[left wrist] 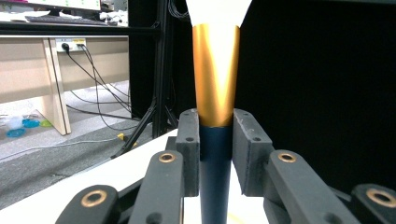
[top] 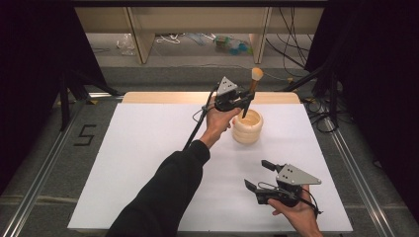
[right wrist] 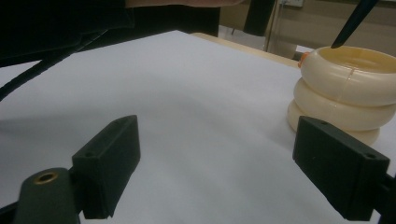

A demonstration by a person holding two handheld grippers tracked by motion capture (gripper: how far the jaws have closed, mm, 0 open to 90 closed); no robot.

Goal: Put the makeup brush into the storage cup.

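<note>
Left tongs (top: 245,100) clamped tight, arm stretched forward; right tongs (top: 258,174) gaping wide, held low.

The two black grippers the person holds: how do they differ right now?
The left gripper is shut on a makeup brush above the cream holder; the right gripper stands open with nothing between its jaws. The left reaches far across the table, the right sits near. Both carry grey plates.

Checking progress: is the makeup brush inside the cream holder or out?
Out. The left gripper holds the brush upright, its handle tip just above the holder's rim.
</note>
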